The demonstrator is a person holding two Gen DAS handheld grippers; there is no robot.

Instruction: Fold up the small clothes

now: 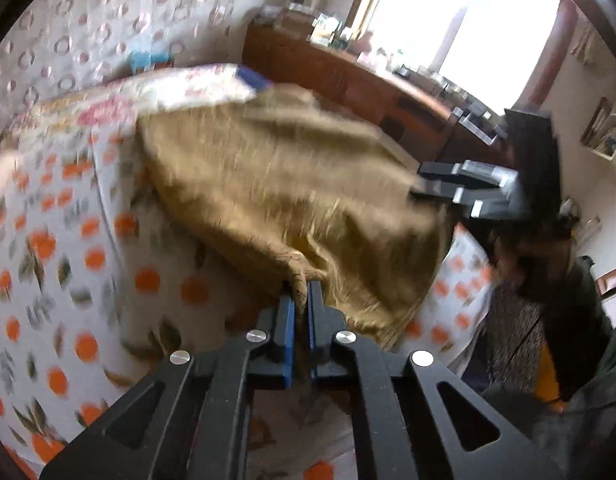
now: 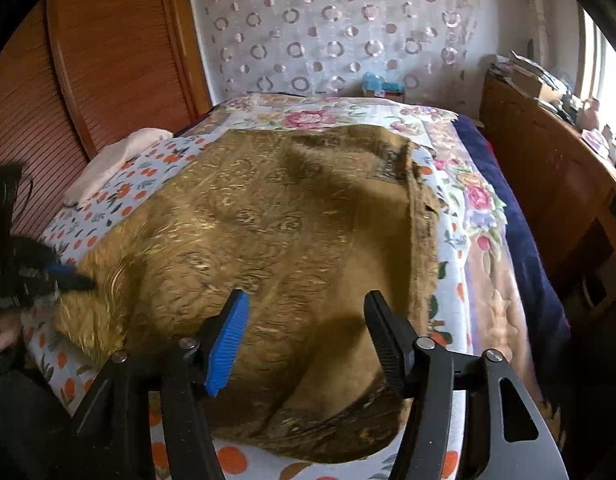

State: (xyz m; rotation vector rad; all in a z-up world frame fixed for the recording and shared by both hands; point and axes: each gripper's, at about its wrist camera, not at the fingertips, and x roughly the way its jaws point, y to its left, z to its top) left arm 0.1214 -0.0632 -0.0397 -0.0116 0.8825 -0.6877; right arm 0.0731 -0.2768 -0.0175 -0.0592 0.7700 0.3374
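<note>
A golden-brown patterned garment lies spread on the bed and fills the middle of the right wrist view. My left gripper is shut on a bunched bit of the garment's near edge, with the fabric pinched between its blue pads and lifted a little. In the right wrist view the left gripper bites the garment's left corner. My right gripper hovers open over the garment's near right part, with nothing between its fingers. In the left wrist view the right gripper sits at the garment's far right edge.
The bed has an orange-print sheet and a floral blanket, with a dark blue cover along its right side. A pale pink pillow lies at the far left. A wooden cabinet stands on the right and a slatted wooden door on the left.
</note>
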